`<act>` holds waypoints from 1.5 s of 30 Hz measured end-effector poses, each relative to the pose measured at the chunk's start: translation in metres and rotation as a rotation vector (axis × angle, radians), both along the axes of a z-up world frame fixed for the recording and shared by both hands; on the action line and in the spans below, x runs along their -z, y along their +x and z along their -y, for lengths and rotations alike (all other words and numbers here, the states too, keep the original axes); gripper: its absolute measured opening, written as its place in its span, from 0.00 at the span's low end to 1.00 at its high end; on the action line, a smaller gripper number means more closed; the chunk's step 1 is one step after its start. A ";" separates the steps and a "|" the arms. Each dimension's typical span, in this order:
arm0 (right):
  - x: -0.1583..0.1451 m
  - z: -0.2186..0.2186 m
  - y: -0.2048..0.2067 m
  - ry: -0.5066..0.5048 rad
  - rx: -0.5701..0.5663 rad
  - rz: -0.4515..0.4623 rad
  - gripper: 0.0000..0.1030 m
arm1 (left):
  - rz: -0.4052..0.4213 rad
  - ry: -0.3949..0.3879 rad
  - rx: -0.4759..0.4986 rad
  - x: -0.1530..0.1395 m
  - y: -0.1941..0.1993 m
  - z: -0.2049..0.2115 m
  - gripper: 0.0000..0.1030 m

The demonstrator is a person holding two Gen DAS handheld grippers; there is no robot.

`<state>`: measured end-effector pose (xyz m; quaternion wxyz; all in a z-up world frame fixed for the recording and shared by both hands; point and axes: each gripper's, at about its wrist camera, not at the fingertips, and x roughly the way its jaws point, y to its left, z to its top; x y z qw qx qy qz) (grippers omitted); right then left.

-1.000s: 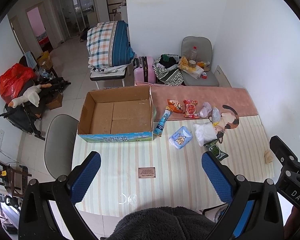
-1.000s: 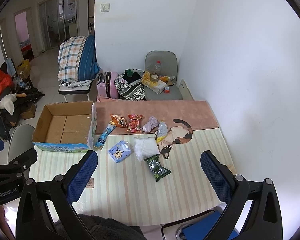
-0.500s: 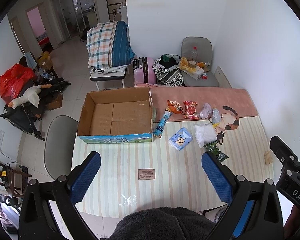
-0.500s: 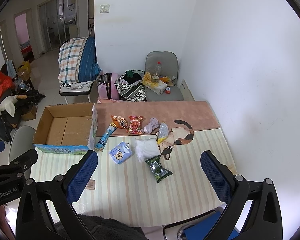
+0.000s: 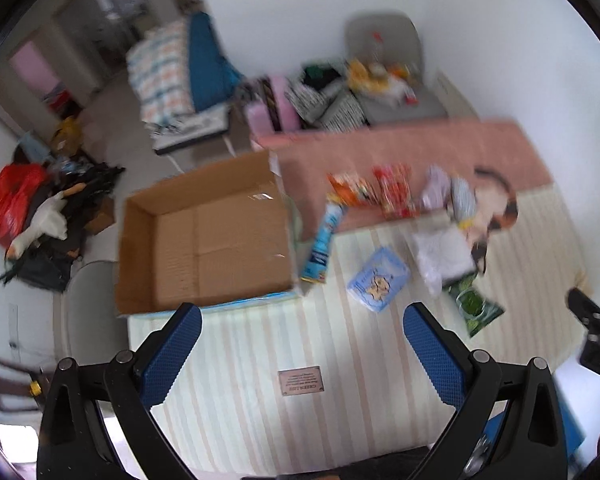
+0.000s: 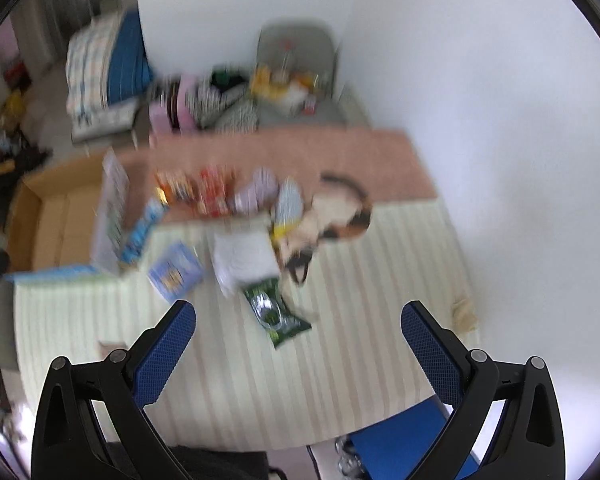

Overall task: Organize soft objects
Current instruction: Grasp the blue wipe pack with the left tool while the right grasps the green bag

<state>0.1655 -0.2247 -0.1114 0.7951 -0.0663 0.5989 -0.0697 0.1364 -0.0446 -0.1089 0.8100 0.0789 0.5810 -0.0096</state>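
An empty cardboard box stands on the left of a striped table. To its right lie soft packets: a blue tissue pack, a white pouch, a green packet, a blue tube, and orange and red snack bags. In the right wrist view the tissue pack, white pouch and green packet show again. My left gripper and right gripper are open and empty above the table's near part. Both views are blurred.
A pink runner with a cat picture covers the table's far side, by a white wall. A grey chair stands left of the table. Beyond are a grey seat with clutter, a pink suitcase and a bedding pile.
Both grippers have moved forward and lower toward the table, so the objects look larger and closer. The views are now motion-blurred. Both stay open and empty.
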 end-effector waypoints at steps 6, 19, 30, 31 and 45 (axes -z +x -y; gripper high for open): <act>0.141 0.005 0.027 -0.027 -0.092 -0.180 0.92 | -0.156 0.133 0.178 0.101 0.046 0.053 0.99; 0.301 0.009 0.041 -0.084 -0.122 -0.379 0.75 | -0.430 0.274 0.423 0.265 0.084 0.117 0.96; 0.323 0.104 0.021 0.480 0.268 -0.488 0.56 | -0.610 0.116 0.183 0.302 0.094 0.083 0.73; 0.323 0.105 0.019 0.479 0.266 -0.489 0.61 | -0.626 0.085 0.139 0.302 0.094 0.076 0.73; 0.327 0.047 -0.019 0.236 0.177 -0.441 0.55 | -0.591 -0.036 0.021 0.296 0.095 0.027 0.48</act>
